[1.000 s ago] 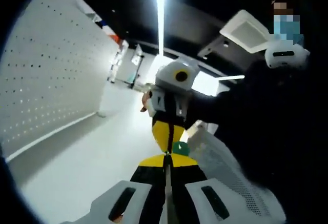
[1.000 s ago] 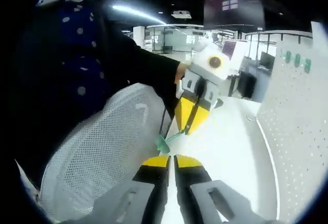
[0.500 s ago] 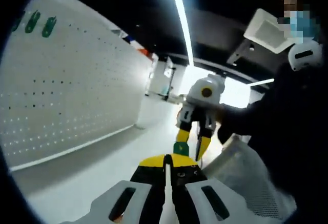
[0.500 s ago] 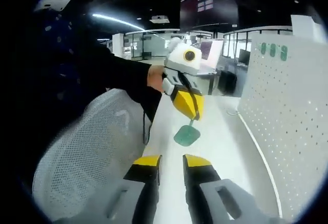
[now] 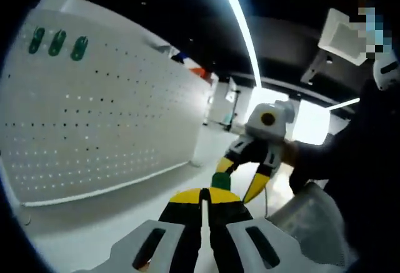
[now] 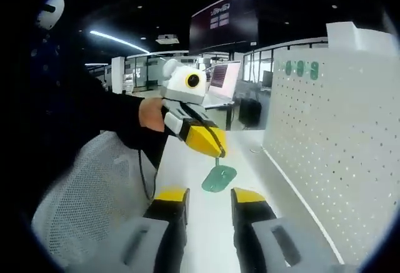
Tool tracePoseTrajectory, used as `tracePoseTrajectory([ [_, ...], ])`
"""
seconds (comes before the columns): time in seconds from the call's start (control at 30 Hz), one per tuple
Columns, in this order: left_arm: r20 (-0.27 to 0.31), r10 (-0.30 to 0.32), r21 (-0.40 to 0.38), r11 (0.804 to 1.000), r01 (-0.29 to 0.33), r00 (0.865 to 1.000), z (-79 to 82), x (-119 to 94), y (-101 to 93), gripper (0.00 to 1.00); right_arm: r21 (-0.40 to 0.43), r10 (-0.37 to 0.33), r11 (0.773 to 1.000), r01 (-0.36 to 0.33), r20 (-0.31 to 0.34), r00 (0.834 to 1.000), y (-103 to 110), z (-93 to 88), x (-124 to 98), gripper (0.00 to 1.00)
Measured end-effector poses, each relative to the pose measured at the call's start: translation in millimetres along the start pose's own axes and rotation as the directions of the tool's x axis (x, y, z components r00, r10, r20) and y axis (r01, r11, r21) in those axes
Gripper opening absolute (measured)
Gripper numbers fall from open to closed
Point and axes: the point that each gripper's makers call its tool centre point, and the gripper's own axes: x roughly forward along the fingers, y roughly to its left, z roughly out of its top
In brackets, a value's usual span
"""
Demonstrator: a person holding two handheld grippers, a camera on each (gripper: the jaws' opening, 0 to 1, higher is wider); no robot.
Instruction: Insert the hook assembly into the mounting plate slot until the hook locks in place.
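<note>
Between my two grippers, above a white desk (image 6: 206, 235), hung a small green hook assembly (image 6: 219, 177): a flat, rounded green plate on a thin stem. In the right gripper view, my left gripper (image 6: 215, 151) reached in from the left, held by a person's hand (image 6: 152, 114) in a dark sleeve. Its yellow-tipped fingers (image 6: 206, 140) were clenched together on the stem, so the green plate dangled just below them, clear of the desk surface. My right gripper (image 6: 209, 197) pointed at the hook from below, its two fingers released with a clear gap between them, close to the green plate but not touching it.

In the left gripper view, my own fingers (image 5: 187, 197) met at the middle with no gap, and a bit of the green hook assembly (image 5: 220, 180) stuck out just past their tips. Beyond it, the right gripper (image 5: 245, 176) faced me with its yellow fingers spread apart.

A white pegboard (image 6: 331, 142), the mounting plate, stood upright along the far edge of the desk, dotted with rows of small holes. Three green hooks (image 6: 300, 69) were already fixed near its top edge. The hook I held was well apart from the pegboard. A white mesh chair back (image 6: 81, 204) stood beside the desk on the person's side.
</note>
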Motion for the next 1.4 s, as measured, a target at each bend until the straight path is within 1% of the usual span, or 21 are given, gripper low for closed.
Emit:
tracePoseTrajectory([
  [0.13, 0.041, 0.003, -0.023, 1.000, -0.002, 0.999, 6.7, -1, -2.0, 0.01, 0.020, 0.002, 1.000, -0.003, 0.036, 0.999, 1, 5.2, 0, 0.25],
  [0.37, 0.076, -0.002, -0.027, 1.000, 0.004, 0.997, 12.9, 0, -8.1, 0.01, 0.029, -0.005, 1.000, 0.003, 0.079, 0.997, 1, 14.0, 3, 0.24],
  [0.43, 0.102, -0.008, -0.037, 0.999, 0.012, 0.995, 16.2, -1, -10.1, 0.02, 0.035, -0.006, 0.999, 0.003, 0.096, 0.995, 1, 17.0, 3, 0.22],
  [0.63, 0.117, -0.026, -0.042, 0.999, 0.031, 0.993, 16.9, -1, -13.9, 0.02, 0.043, -0.009, 0.999, 0.004, 0.125, 0.992, 0, 21.2, 1, 0.18],
  [0.8, 0.140, -0.044, -0.051, 0.997, 0.052, 0.989, 18.5, -1, -16.7, 0.02, 0.049, -0.008, 0.999, 0.002, 0.134, 0.991, 0, 22.1, -1, 0.17],
  [0.93, 0.147, -0.071, -0.044, 0.996, 0.078, 0.987, 19.2, -2, -21.6, 0.02, 0.056, 0.002, 0.998, -0.009, 0.139, 0.990, 2, 22.5, -2, 0.16],
  [1.1, 0.154, -0.128, -0.020, 0.991, 0.133, 0.980, 20.5, -3, -32.0, 0.03, 0.059, 0.025, 0.998, -0.033, 0.142, 0.990, 7, 21.7, -5, 0.15],
  [1.27, 0.138, -0.179, 0.012, 0.984, 0.179, 0.974, 17.5, -3, -41.5, 0.03, 0.059, 0.058, 0.996, -0.066, 0.137, 0.989, 15, 19.7, -9, 0.15],
  [1.4, 0.113, -0.202, 0.060, 0.979, 0.196, 0.973, 13.7, -2, -47.7, 0.03, 0.069, 0.077, 0.994, -0.086, 0.129, 0.989, 20, 16.8, -10, 0.15],
])
